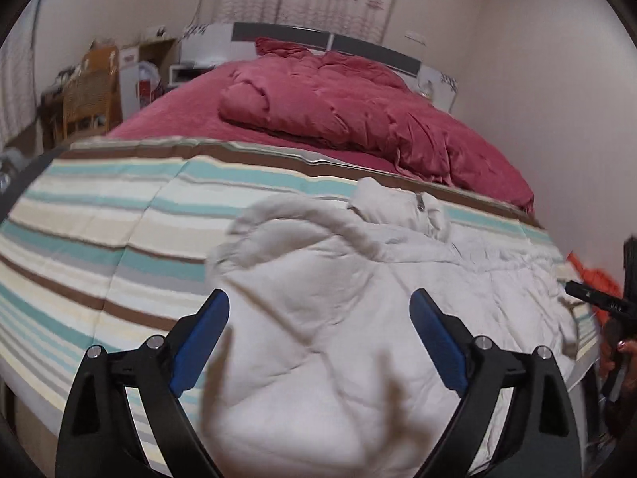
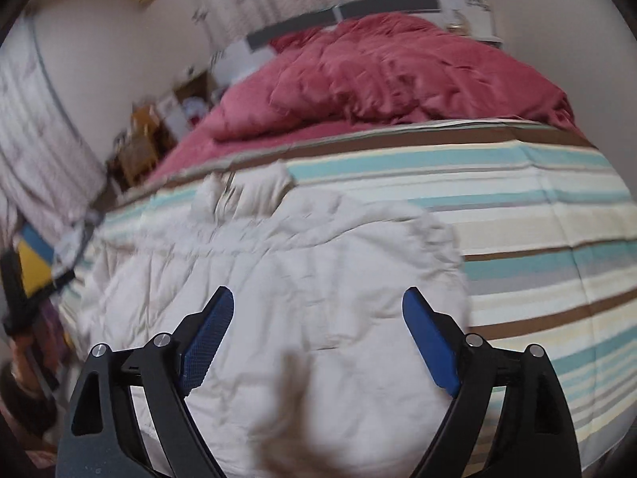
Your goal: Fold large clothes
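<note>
Left wrist view: a white padded jacket (image 1: 338,298) lies spread on a striped blanket (image 1: 99,239) at the near end of a bed, under two open, empty grippers.

Both the left gripper (image 1: 318,302) and the right gripper (image 2: 318,298) hover above the jacket with their blue-padded fingers (image 1: 201,344) spread wide and nothing between them. The jacket's collar (image 1: 402,203) with its zipper points toward the far side of the blanket, and the crumpled body reaches the near edge. Beyond the blanket, a red duvet (image 1: 338,107) is bunched toward the headboard (image 1: 326,40). From the right wrist view the jacket (image 2: 278,279) fills the middle, with the striped blanket (image 2: 537,219) bare to its right. At the right edge of the left view, part of the other tool and a hand (image 1: 619,358) show beside something orange (image 1: 597,279) too blurred to identify.
</note>
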